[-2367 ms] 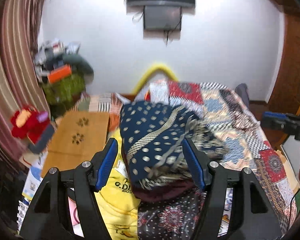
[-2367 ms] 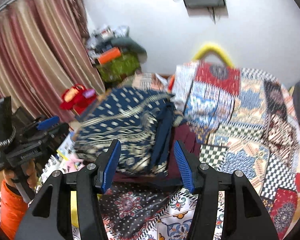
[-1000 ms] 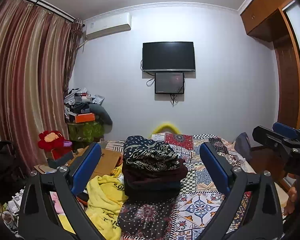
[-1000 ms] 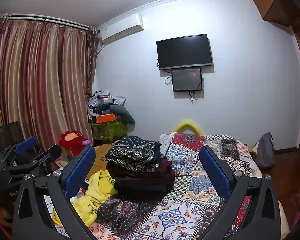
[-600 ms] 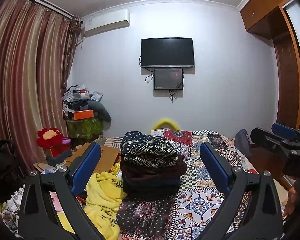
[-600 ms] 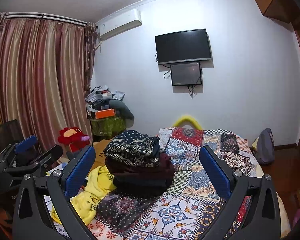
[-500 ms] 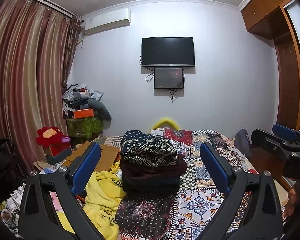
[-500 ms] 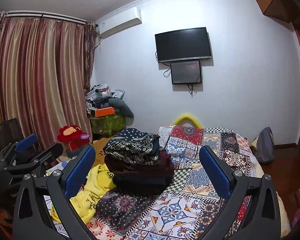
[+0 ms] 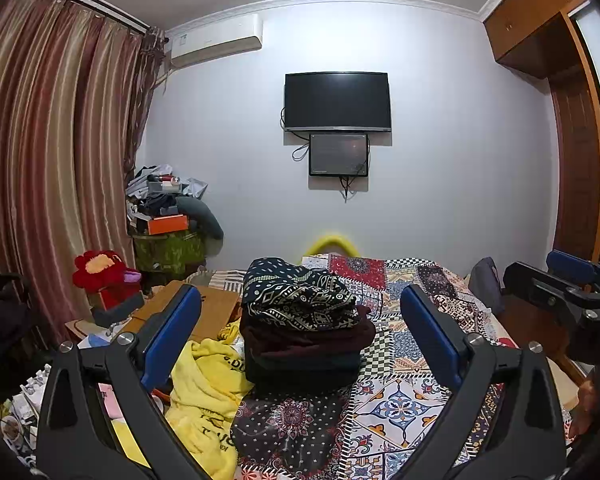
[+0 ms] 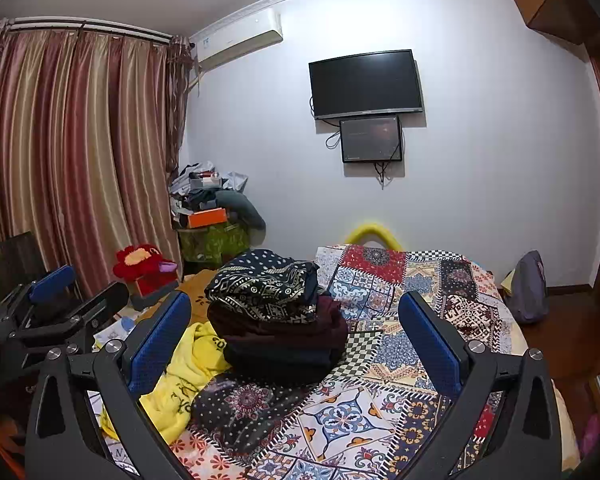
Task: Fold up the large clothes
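Both claws, left claw (image 9: 300, 340) and right claw (image 10: 294, 338), gape empty, short of the folded stack (image 10: 278, 316); next, probably, the yellow garment (image 10: 182, 376) beside that stack needs grasping

Home bedroom: a bed (image 9: 412, 396) under patchwork quilt fills the lower frame; wall-mounted TV (image 9: 337, 101) at centre, air conditioner (image 9: 216, 46) and striped curtains (image 9: 52, 160) upper left, wardrobe (image 9: 556, 36) at right.

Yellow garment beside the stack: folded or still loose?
Loose: the yellow garment lies crumpled and spread beside the folded stack, untouched.
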`<state>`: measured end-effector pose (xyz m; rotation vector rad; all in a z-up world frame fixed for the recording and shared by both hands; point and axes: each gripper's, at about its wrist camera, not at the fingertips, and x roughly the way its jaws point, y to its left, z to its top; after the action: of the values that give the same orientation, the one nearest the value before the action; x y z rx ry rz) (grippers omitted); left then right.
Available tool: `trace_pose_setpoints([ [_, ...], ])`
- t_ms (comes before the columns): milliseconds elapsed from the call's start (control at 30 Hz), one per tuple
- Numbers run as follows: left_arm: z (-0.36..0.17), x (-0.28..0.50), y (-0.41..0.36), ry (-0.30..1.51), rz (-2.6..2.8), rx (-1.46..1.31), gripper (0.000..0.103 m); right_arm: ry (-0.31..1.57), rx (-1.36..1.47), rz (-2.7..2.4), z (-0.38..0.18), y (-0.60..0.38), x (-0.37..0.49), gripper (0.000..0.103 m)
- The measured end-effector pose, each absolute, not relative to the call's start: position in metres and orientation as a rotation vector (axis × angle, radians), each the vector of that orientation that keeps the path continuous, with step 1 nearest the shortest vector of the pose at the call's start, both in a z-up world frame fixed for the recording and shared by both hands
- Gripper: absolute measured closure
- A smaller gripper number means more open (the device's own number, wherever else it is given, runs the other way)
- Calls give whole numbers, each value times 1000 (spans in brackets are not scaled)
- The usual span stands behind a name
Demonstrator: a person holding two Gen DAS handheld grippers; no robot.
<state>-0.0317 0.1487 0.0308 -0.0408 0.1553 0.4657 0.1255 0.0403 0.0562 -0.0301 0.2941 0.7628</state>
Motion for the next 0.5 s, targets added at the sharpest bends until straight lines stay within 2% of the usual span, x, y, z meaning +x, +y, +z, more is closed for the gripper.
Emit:
trace_pose_setpoints([
  [500, 29, -33, 153, 173, 408, -84, 2, 280, -31, 763, 59, 38, 124, 0],
])
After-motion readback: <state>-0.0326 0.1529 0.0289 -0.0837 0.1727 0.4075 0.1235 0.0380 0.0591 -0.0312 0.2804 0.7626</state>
